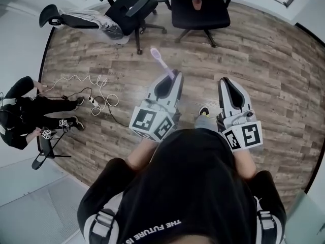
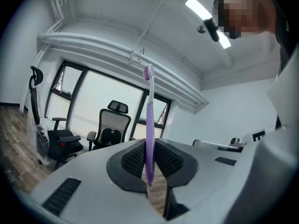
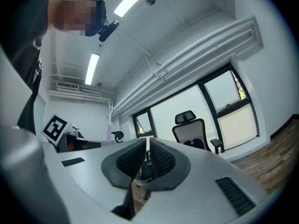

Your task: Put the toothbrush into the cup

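Left gripper view has the toothbrush (image 2: 149,120) pinched low on its purple handle between the pads of the left gripper (image 2: 149,146). The jaws stand only as far apart as the handle is thick, and most of the brush, bristle head included, sticks out past the tips. From the head view the toothbrush (image 1: 161,62) juts beyond the left gripper (image 1: 175,75) over bare wooden floor (image 1: 264,60), toward the chairs. The right gripper (image 3: 145,144) has its jaws a thin slit apart with nothing between them; it rides level beside the left one, seen as the right gripper (image 1: 227,81) in the head view.

What looks like the cup (image 1: 197,3) stands on the seat of a black chair (image 1: 216,11), well apart from the brush. So step 1, the pickup, looks done. Left to do, by my reading: close on the chair, line the brush over the cup's mouth, lower it in and let go.
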`<action>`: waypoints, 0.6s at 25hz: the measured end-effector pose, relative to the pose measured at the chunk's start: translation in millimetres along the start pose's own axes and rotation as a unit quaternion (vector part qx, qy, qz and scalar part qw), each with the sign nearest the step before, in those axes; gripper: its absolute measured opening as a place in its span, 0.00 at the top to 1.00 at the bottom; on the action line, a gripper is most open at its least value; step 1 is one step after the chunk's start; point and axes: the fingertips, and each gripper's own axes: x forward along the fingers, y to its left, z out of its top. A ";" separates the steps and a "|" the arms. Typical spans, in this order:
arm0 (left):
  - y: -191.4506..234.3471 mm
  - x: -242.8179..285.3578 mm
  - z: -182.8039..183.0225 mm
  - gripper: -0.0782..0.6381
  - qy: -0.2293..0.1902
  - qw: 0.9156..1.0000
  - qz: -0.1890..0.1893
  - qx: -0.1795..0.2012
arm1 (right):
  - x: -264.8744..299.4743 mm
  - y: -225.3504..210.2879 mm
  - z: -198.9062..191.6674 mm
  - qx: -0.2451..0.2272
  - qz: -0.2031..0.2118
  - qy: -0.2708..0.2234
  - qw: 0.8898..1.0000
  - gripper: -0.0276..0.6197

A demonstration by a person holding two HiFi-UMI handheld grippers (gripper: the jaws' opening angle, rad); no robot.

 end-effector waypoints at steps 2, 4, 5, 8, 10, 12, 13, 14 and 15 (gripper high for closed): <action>-5.1 17.6 -0.6 0.81 0.007 1.000 0.000 0.004 | 7.0 -13.0 4.7 0.004 0.009 -0.003 1.000 0.90; -11.1 33.0 -0.3 0.81 0.011 1.000 -0.003 0.005 | 12.2 -25.2 8.7 0.006 0.015 -0.005 1.000 0.90; -13.1 40.4 0.2 0.81 0.012 1.000 -0.004 0.004 | 14.4 -32.2 10.1 0.007 0.016 -0.006 1.000 0.90; -14.4 58.4 2.8 0.81 0.012 1.000 -0.001 0.000 | 18.8 -53.3 10.3 0.015 0.011 -0.006 1.000 0.90; -13.9 66.3 5.4 0.81 0.011 1.000 0.002 -0.003 | 20.2 -62.7 9.2 0.023 0.010 -0.005 1.000 0.90; -13.6 73.2 8.0 0.81 0.009 1.000 0.002 -0.008 | 23.2 -68.8 8.8 0.028 0.012 -0.005 1.000 0.90; -13.0 76.1 8.8 0.81 0.008 1.000 0.001 -0.010 | 25.1 -70.5 8.6 0.029 0.014 -0.006 0.999 0.90; -12.1 78.6 9.2 0.81 0.007 1.000 0.000 -0.013 | 27.2 -71.5 8.2 0.030 0.015 -0.007 0.999 0.90; -10.8 80.9 9.1 0.81 0.007 1.000 -0.001 -0.015 | 29.4 -72.1 7.5 0.030 0.016 -0.007 0.999 0.90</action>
